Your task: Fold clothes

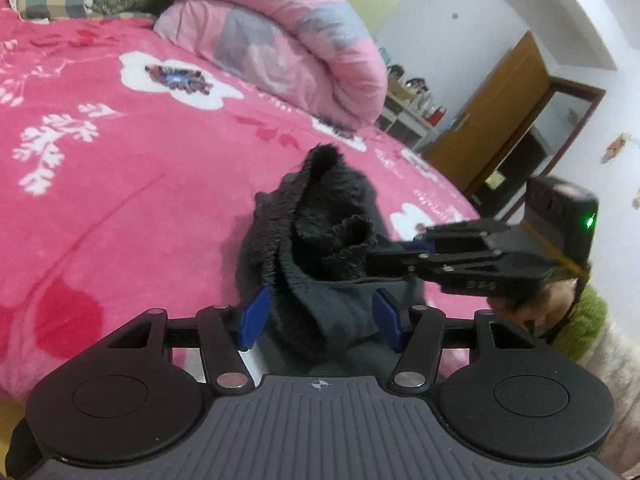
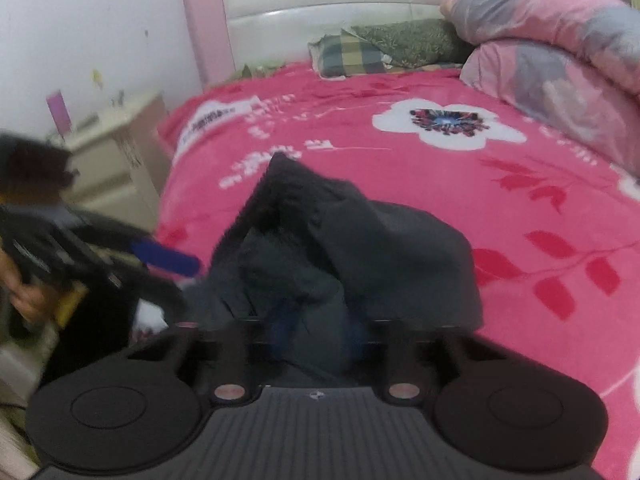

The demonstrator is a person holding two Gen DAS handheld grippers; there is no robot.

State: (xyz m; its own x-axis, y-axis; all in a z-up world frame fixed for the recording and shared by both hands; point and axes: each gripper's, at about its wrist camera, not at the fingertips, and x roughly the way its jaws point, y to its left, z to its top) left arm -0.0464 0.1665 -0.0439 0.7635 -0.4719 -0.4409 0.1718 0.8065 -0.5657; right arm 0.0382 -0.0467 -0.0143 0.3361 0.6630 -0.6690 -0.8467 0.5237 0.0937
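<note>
R hand-held gripper (image 2: 316, 328) pads blurred, hidden by dark garment (image 2: 360, 240)

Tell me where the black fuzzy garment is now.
The black fuzzy garment lies bunched on the pink floral blanket, between the left gripper's blue pads, pinched from the right by the right gripper.

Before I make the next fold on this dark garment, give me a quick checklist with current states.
1. Right gripper shut on garment: ok.
2. Left gripper gripping garment: not ok, cloth lies between open pads.
3. Garment flat on blanket: not ok, bunched.
4. Bare blanket beyond garment: ok.
5. Grippers apart from each other: ok.
6. Right wrist view sharp: not ok, blurred.
</note>
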